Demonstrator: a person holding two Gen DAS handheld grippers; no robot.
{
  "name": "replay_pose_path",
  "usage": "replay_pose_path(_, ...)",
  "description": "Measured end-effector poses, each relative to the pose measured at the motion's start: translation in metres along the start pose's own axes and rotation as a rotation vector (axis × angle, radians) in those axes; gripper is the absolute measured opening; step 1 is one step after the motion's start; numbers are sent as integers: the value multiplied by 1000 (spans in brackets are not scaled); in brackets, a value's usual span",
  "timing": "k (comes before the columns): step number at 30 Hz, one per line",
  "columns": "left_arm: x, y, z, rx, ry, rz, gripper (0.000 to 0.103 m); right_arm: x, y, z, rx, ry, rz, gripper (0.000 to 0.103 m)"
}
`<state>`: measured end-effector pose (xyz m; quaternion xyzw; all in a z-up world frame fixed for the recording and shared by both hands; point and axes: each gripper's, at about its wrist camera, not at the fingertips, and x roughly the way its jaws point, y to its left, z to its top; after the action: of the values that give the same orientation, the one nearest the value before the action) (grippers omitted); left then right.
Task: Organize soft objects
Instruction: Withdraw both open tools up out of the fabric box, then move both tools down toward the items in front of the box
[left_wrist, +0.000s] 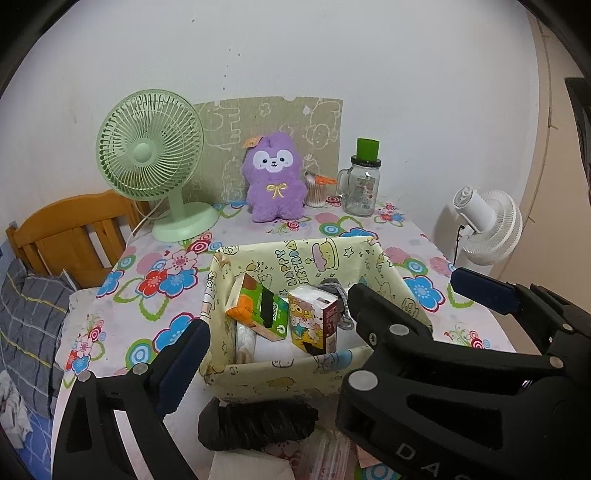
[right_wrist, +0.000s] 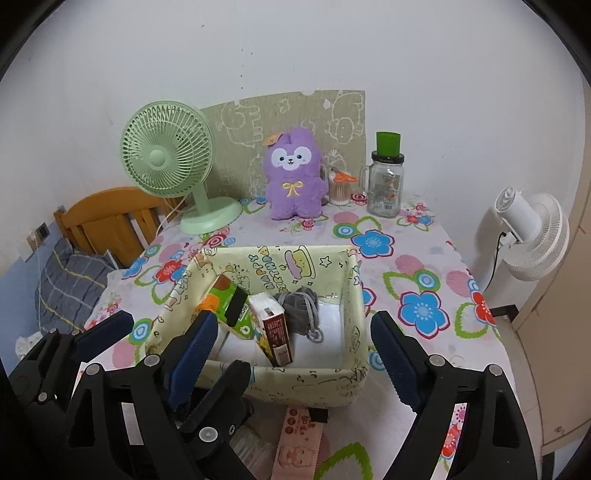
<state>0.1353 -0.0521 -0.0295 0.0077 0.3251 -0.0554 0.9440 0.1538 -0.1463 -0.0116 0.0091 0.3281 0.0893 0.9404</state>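
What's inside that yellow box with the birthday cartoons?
In the yellow box: an orange and green tissue pack, a cartoon-printed pack leaning beside it, a grey drawstring pouch, and white packs underneath. Whatever lies beneath those is covered.

1. The purple bunny toy (left_wrist: 275, 181) at the far side is soft, fuzzy plush.
2. The yellow box (left_wrist: 288, 373) looks like cloth with cartoon prints, a bit shiny inside.
3. The worktop (left_wrist: 155, 295) wears a smooth flowery cover.
4. The green fan (left_wrist: 149, 151) on the left is matt plastic.
5. The jar (left_wrist: 362, 188) on the right is clear, shiny glass.
6. The left gripper (left_wrist: 273, 332) is matt black plastic with blue ribbed pads (left_wrist: 188, 354).
7. The chair (left_wrist: 74, 229) on the left is glossy wood.
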Motion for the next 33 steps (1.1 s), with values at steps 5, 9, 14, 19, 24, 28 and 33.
replay_pose_path(5, -7, -2, -3, -5, -9, 0, 99, -10, 0, -3, -2, -13, 0, 89)
replay_pose_path(9, -14, -3, -6, -14, -12, -12, 100, -19, 0, -5, 3, -29, -3, 89)
replay_pose_path(14, -25, -7, -10, -5, -29, -6, 100, -32, 1, -10, -2, -45, -9, 89)
replay_pose_path(19, -33, -12, -17, 2, -37, -9, 101, -43, 0, -19, 7, -53, -12, 89)
replay_pose_path(24, -41, -16, -25, 7, -43, -10, 101, -53, -2, -28, 13, -60, -14, 90)
replay_pose_path(28, -47, -18, -31, 10, -42, -10, 102, -61, -1, -35, 11, -65, -9, 91)
replay_pose_path(33, -56, -21, -38, 11, -51, 0, 102, -70, 1, -42, 8, -75, -14, 91)
